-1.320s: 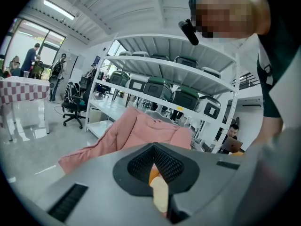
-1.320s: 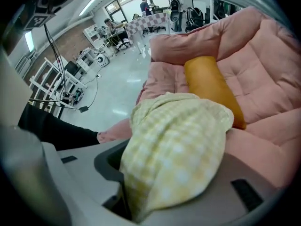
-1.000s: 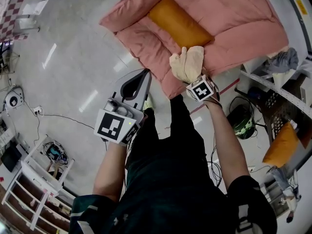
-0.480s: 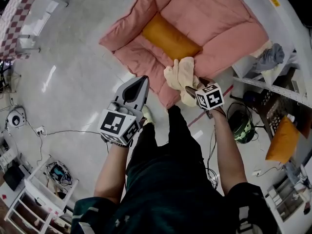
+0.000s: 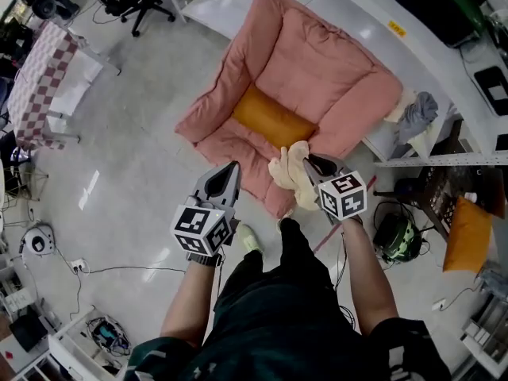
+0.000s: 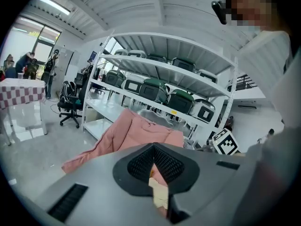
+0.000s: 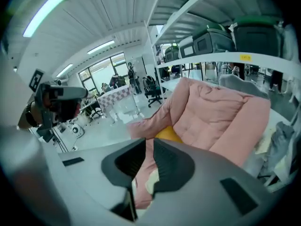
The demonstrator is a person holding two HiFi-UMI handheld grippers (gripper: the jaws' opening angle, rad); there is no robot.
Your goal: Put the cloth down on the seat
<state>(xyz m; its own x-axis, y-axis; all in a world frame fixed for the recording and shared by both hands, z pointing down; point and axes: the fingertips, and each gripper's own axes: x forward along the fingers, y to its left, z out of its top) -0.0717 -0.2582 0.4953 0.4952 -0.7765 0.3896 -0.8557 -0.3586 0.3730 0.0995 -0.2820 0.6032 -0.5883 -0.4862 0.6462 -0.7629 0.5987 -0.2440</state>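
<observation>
Your cloth is down, or nearly so. It sits bunched on the front edge of the seat, just in front of the orange cushion, and part of it droops over the front rim toward you. From that, I'd say the placing itself is as good as done. All that seems left is to draw your hands clear, and perhaps to nudge the cloth further in so the hanging part can't pull it off the edge.

The cloth is a soft, cream-coloured piece, crumpled into loose folds rather than spread flat. The seat is a thick pink padded chair, quilted into puffy panels, with rolled arms and a deep back. The orange cushion is a smooth, plump oblong lying across the seat pad.

Your right gripper is just beside the cloth, and its jaws are closing. Only a narrow slit remains between the ribbed dark pads. Nothing looks pinched in it. The cream cloth and pink padding show through the gap from beyond.

Your left gripper hangs apart from the cloth, over the seat's near corner. Its jaw tips are together and hold nothing.

Around the chair, the floor is a glossy pale grey that catches the ceiling lights.
</observation>
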